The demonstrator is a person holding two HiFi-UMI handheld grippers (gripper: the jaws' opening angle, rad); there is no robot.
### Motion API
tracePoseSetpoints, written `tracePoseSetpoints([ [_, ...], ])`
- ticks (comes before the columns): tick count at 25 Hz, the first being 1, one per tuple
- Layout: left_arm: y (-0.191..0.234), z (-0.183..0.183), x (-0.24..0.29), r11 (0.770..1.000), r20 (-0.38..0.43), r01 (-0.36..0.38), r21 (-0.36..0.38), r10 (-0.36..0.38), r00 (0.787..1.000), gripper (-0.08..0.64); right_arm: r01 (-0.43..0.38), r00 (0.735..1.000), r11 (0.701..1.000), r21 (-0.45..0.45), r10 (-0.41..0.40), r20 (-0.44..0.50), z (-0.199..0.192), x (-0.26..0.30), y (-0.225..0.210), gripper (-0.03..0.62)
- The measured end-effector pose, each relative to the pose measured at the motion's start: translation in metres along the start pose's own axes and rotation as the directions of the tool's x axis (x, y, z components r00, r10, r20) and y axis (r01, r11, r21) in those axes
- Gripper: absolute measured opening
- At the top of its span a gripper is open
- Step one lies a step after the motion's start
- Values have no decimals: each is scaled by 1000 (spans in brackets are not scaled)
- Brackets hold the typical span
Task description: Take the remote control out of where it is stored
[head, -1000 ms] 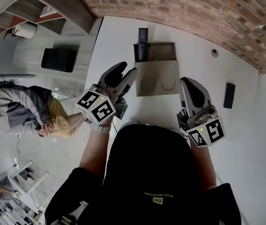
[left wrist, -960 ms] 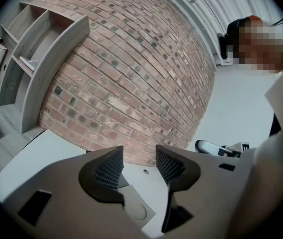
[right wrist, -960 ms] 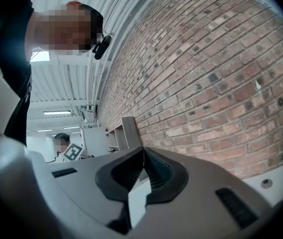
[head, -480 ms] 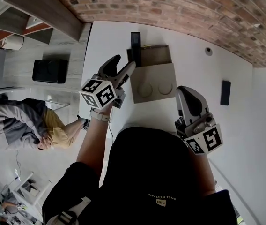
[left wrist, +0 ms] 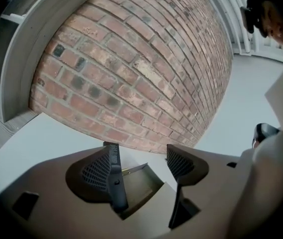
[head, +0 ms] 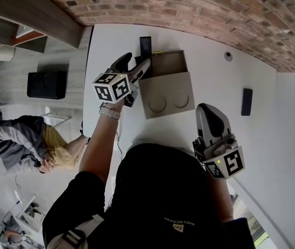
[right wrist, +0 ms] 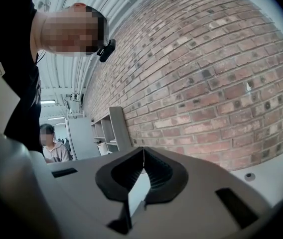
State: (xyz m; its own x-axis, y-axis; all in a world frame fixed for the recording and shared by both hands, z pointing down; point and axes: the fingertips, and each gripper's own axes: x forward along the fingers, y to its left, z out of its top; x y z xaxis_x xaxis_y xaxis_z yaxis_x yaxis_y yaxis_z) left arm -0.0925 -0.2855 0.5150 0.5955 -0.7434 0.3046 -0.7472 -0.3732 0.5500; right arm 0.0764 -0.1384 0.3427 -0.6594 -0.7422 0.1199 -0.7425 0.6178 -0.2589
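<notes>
Though white, table [head: 210, 44] against brick wall [head: 189, 4].

Overhead head view, gripper views facing wall [left wrist: 141, 73]

Matt cardboard box [head: 165, 90] on a smooth white counter [head: 210, 43]; rough brick wall [head: 189, 4]; black remote control [head: 145, 44], apparently plastic.

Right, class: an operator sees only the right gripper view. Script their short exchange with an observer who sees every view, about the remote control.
Operator: I see mostly brick wall. What am I fetching, and where?
Observer: The remote control stands upright in the cardboard box, at its left end in the head view.
Operator: Is anything gripping it?
Observer: No. The left gripper is open, its jaws have just been opening; the remote shows just inside one jaw, unclamped.
</notes>
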Motion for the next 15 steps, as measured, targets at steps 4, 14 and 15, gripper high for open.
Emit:
tracePoseSetpoints([
  [4, 18, -9, 25, 1000, -42, -7, -9, 7, 999, 327, 44, 999, 999, 3, -44, -23, -5, -5, -7, 6],
  [14, 58, -33, 70, 999, -120, -47, -13, 46, 992, 328, 137, 990, 990, 26, -136, -38, -9, -11, -26, 6],
  [15, 59, -34, 73, 999, -130, -46, -12, 44, 991, 328, 144, 989, 989, 27, -143, -39, -10, -11, -28, 6],
])
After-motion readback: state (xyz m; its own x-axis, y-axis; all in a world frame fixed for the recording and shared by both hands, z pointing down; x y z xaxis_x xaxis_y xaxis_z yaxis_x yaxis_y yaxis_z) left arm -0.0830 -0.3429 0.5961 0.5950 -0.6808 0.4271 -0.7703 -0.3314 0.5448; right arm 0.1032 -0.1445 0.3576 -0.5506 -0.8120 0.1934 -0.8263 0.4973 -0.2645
